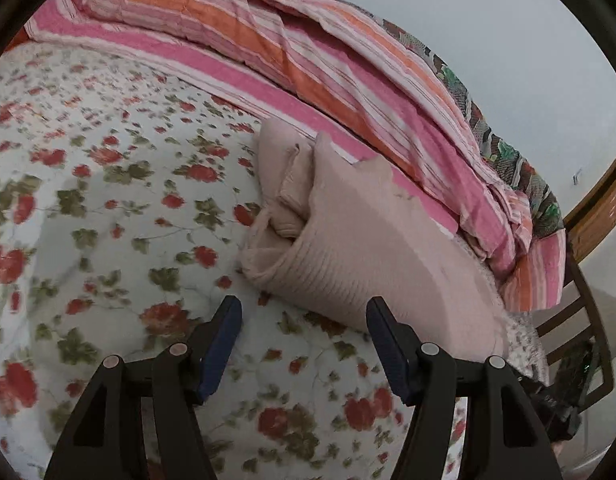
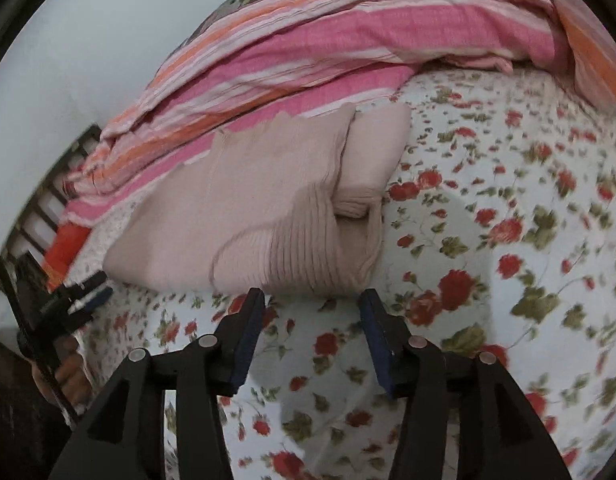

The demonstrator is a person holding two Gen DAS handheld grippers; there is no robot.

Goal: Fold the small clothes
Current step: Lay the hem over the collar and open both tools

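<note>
Left wrist view: a pale pink ribbed knit garment, already folded into a thick bundle, lies on a white bedsheet printed with red flowers and green leaves, its far edge against a rumpled pink, orange and white striped blanket. The left gripper hangs just short of the bundle's near edge, its blue-padded fingers spread wide and holding nothing. In the right wrist view the right gripper is also spread and empty, its tips almost at the garment's front fold, where a ribbed cuff or hem overlaps the layers. Whether either tip touches the cloth cannot be told. The fold looks close to finished. The risk from here appears to be the soft, loosely stacked knit: a pinch that catches only the top layer could drag the bundle open, and a push along the sheet could slide it into the blanket.
</note>
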